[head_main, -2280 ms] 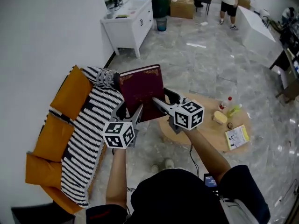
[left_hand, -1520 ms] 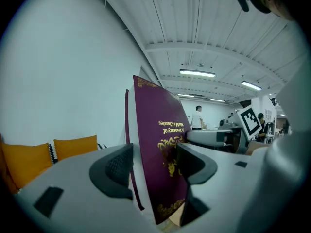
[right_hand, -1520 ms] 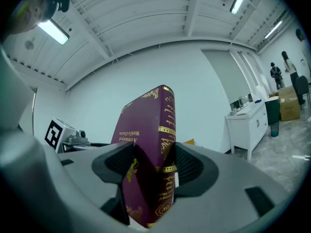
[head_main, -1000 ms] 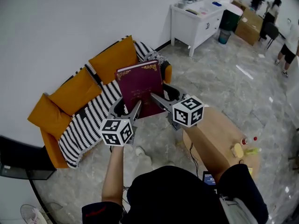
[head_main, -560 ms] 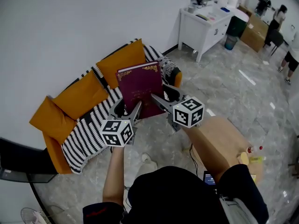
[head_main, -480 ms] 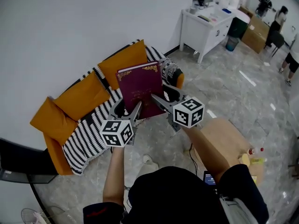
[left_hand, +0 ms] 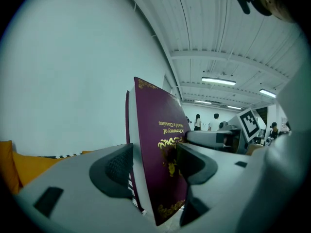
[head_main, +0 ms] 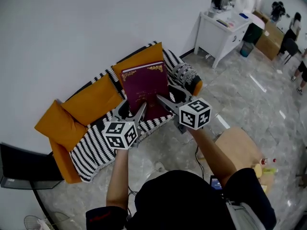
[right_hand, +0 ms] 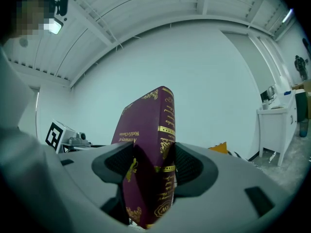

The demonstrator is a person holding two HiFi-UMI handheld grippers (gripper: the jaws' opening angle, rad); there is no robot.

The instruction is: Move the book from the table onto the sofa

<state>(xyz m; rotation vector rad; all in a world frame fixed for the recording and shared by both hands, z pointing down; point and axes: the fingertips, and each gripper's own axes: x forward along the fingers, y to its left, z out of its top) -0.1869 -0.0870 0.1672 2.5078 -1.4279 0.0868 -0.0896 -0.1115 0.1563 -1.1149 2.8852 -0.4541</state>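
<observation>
The book point(head_main: 145, 87), a stiff hardback that looks fairly heavy, stands upright in the air over the sofa point(head_main: 88, 102) at 10 o'clock, with the worktop point(head_main: 238, 140) at 4. The left hand-held gripper point(head_main: 131, 111) and right hand-held gripper point(head_main: 171, 98) each clamp its lower edge, jaws wide across its thickness, a sound two-point hold. The gripper views show both covers pinched; only the head view shows the sofa beneath, probably its front edge.

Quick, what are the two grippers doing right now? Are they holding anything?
Left gripper: closed on the book, at its left side.
Right gripper: closed on the same book, at its spine side.
</observation>
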